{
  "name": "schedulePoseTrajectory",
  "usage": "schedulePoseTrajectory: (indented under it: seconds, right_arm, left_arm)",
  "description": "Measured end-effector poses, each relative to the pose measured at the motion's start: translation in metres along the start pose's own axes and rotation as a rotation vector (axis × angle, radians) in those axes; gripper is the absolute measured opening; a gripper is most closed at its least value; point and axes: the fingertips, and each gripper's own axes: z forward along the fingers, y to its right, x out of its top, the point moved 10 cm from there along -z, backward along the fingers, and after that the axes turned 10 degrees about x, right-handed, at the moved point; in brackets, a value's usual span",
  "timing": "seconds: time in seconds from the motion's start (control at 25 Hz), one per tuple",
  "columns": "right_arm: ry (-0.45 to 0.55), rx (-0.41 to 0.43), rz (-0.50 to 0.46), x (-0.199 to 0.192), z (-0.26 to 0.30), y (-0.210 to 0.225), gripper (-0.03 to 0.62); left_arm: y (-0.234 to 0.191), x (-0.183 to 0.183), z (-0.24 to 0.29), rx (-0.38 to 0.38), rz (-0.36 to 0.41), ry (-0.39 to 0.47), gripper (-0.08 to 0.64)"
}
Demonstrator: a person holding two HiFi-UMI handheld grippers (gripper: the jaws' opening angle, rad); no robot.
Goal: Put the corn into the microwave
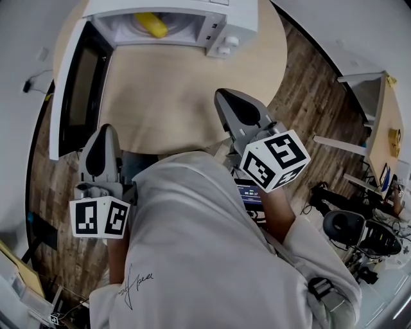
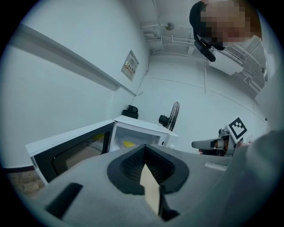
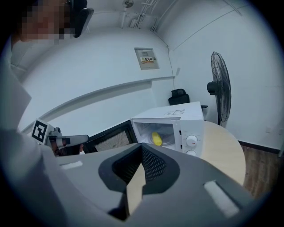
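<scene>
Though the microwave [image 1: 239, 18] half hides the corn [image 1: 151, 24], left tool [image 1: 104, 132] and right tool [image 1: 225, 96] sit closed.

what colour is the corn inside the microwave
Yellow. The corn lies inside the open white microwave, and it shows best in the head view.

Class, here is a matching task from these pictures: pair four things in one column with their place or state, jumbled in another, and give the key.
1 yellow corn cob
2 dark-windowed door of the white microwave
3 right gripper
4 black pedestal fan

A swung open
B jaws shut, empty
C inside the microwave
D standing beyond the round wooden table

Pairs: 1-C, 2-A, 3-B, 4-D
</scene>
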Motion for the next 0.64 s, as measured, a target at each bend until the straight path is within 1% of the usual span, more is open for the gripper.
schedulePoseTrajectory:
  seconds: [0.16,0.4,0.52,0.64]
  right_arm:
    - [-0.006,0.031,-0.02,0.005,0.0,-0.006,0.011]
    - [-0.015,0.048,-0.025,0.007,-0.002,-0.008,0.011]
    - [-0.023,0.082,-0.011,0.003,0.0,-0.012,0.011]
    - [-0.035,0.096,-0.018,0.003,0.0,-0.014,0.011]
  left_arm:
    - [0.001,0.0,-0.002,-0.007,0.003,-0.01,-0.009]
    - [0.0,-0.003,-0.006,-0.005,0.005,-0.021,-0.009]
    - [-0.003,-0.004,-0.01,-0.007,0.021,-0.035,-0.009]
    - [-0.002,-0.004,-0.011,-0.013,0.033,-0.042,-0.009]
